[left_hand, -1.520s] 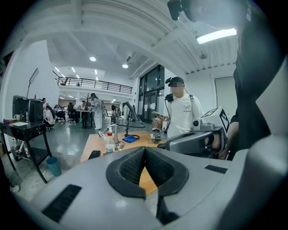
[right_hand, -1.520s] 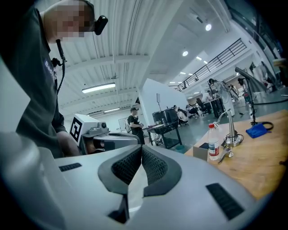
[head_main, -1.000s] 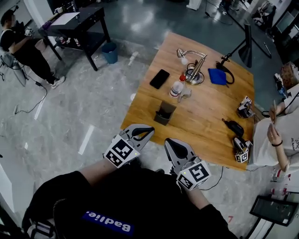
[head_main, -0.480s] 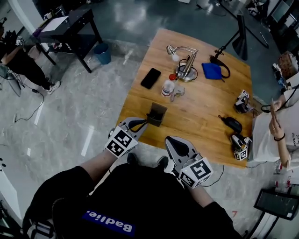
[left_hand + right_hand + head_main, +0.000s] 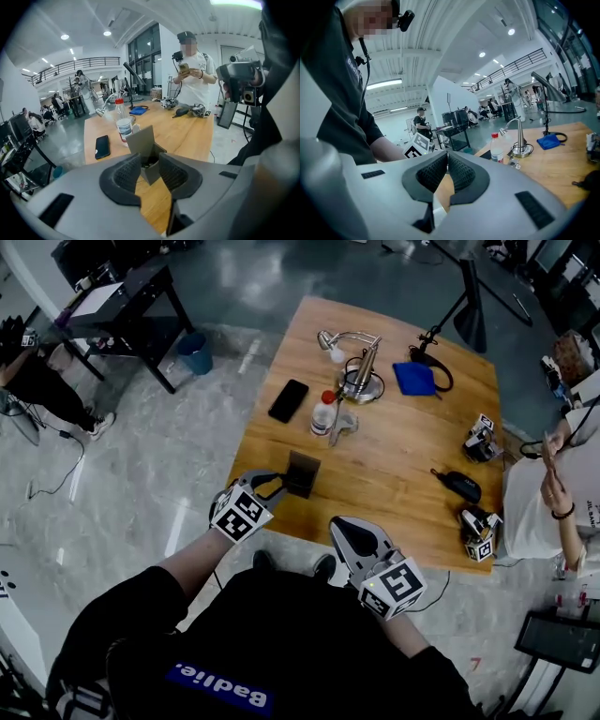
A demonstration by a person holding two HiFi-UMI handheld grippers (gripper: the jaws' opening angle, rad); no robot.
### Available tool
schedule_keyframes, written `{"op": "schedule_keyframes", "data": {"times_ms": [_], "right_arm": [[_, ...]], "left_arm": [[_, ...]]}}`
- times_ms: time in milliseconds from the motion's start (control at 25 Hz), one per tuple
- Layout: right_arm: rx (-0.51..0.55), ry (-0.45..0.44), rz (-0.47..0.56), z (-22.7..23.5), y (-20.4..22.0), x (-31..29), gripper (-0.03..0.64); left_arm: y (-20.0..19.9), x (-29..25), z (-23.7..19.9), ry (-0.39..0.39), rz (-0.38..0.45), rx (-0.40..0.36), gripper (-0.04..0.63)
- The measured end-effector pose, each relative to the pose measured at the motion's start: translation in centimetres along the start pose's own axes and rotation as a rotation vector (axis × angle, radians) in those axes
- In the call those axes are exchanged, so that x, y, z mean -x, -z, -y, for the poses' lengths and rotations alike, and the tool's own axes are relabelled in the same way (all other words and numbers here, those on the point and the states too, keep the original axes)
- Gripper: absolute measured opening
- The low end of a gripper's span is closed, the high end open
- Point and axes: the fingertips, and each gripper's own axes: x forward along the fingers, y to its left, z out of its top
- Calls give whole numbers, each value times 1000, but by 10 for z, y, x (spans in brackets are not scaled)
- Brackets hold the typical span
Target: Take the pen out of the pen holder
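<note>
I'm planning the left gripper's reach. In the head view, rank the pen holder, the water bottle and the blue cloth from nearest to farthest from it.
1. Pen holder, at the table's near edge, its near corner in the gap of the left gripper's opening jaws, not pressed.
2. Water bottle, farther in, mid-table.
3. Blue cloth, far side, toward the right.

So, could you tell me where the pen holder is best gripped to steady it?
Probably across its near corner, below the rim, from the table edge: the pen holder stands upright, a square open box, corner toward the left gripper, whose opening jaws straddle it.
</note>
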Motion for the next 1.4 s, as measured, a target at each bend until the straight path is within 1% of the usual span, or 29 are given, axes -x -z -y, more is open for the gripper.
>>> {"op": "schedule_keyframes", "data": {"times_ms": [240, 640, 720, 760, 800, 880, 920, 1040, 1160, 1240, 1400], "right_arm": [[-5, 12, -11, 5, 3, 3, 8], [-32, 54, -28, 14, 12, 9, 8], [-35, 65, -25, 16, 14, 10, 8], [-36, 67, -30, 16, 15, 10, 8], [-37, 68, -40, 16, 16, 11, 8], [-45, 72, -70, 14, 16, 10, 8], [-43, 71, -68, 14, 15, 10, 8], [-25, 63, -25, 15, 11, 7, 8], [-21, 53, -18, 14, 8, 5, 8], [-20, 45, -16, 12, 7, 3, 8], [-17, 28, -11, 9, 5, -3, 8]], "left_arm": [[15, -22, -9, 28, -70, 0, 147], [27, -50, -14, 77, -106, 32, 149], [25, -50, -13, 79, -93, 32, 141], [24, -49, -13, 76, -85, 29, 98], [23, -48, -13, 74, -78, 26, 81], [20, -46, -12, 73, -69, 22, 74], [18, -44, -11, 73, -64, 21, 70], [6, -35, -9, 66, -29, 14, 67], [-11, -23, -4, 64, 21, 1, 67], [-18, -14, 1, 71, 31, -5, 67], [-36, 9, 10, 74, 66, -43, 67]]}}
